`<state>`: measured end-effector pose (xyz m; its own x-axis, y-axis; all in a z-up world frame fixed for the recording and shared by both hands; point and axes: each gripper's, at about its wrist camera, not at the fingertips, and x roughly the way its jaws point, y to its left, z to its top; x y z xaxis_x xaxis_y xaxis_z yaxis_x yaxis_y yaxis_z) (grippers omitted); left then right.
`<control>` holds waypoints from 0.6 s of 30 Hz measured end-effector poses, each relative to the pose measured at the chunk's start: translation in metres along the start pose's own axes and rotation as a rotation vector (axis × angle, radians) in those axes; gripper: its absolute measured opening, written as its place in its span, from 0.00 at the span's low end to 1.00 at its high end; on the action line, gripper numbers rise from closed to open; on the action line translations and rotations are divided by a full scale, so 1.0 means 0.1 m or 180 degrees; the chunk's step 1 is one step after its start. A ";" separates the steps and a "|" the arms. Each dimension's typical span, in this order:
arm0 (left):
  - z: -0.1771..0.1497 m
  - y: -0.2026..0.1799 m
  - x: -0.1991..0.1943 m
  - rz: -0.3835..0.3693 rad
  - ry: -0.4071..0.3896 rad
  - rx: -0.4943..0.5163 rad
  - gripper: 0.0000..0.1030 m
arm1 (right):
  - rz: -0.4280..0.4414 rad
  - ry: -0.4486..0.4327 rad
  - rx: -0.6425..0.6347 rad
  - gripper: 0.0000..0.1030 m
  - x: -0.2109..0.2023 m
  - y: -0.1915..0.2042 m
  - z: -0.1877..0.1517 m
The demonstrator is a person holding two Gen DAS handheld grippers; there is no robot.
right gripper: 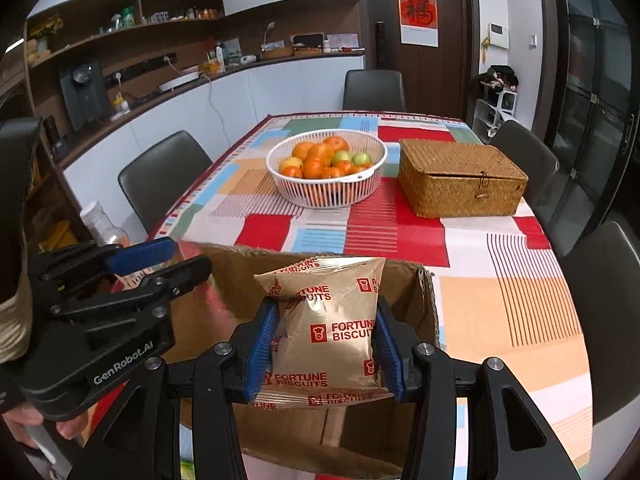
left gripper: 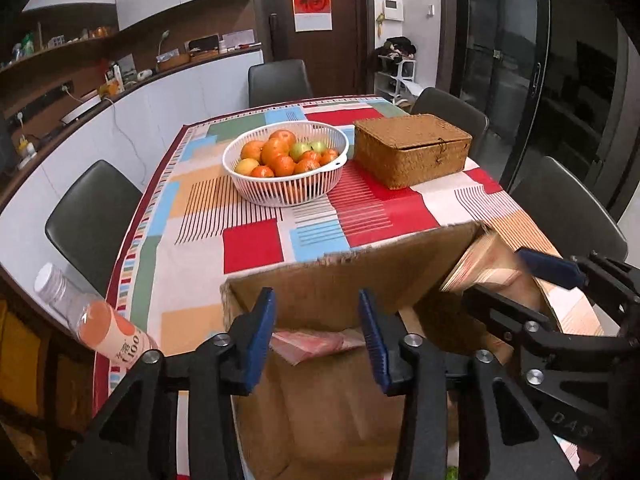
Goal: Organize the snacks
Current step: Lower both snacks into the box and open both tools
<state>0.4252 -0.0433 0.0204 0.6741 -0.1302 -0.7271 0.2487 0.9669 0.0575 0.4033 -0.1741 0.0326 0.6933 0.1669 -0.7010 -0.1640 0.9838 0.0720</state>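
**A:** So what's on the table [right gripper: 520,320]? Biggest stuff first.

**B:** Patchwork cloth, and at 6 o'clock in both views an open cardboard box [right gripper: 224,280]. The woven lidded basket [right gripper: 460,180] sits at about 1 o'clock, with the white fruit bowl [right gripper: 326,200] at 12, just beside it and full of oranges plus a couple of green ones. An orange drink bottle [left gripper: 108,328] pokes in at 8 o'clock of the left view.

**B:** The right gripper [right gripper: 326,344] has a gold Fortune Biscuits packet [right gripper: 328,328] between its blue pads, touching both sides, right over the box mouth.

**A:** And the left?

**B:** The left gripper [left gripper: 318,340] hangs over the box with its jaws apart and nothing in them. A pinkish packet [left gripper: 316,346] lies inside the box below it, I think; it's blurry.
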 end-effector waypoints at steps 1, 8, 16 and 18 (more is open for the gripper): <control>-0.03 0.00 -0.04 -0.0006 -0.0007 -0.0003 0.42 | -0.0024 -0.0013 0.0001 0.58 -0.02 0.00 -0.03; -0.30 -0.07 -0.54 -0.0021 -0.0219 0.0145 0.48 | 0.0028 -0.0160 -0.0033 0.61 -0.35 0.04 -0.24; -0.69 -0.36 -1.05 -0.0139 -0.0423 0.0477 0.54 | 0.0105 -0.0395 -0.0187 0.61 -0.90 0.11 -0.61; -0.75 -0.41 -1.12 -0.0178 -0.0441 0.0528 0.55 | 0.0143 -0.0418 -0.0163 0.61 -0.99 0.10 -0.69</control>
<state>0.2872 -0.0522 0.0486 0.7422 -0.2227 -0.6321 0.3918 0.9094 0.1397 0.2849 -0.1857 0.0534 0.7697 0.2211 -0.5988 -0.2302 0.9711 0.0628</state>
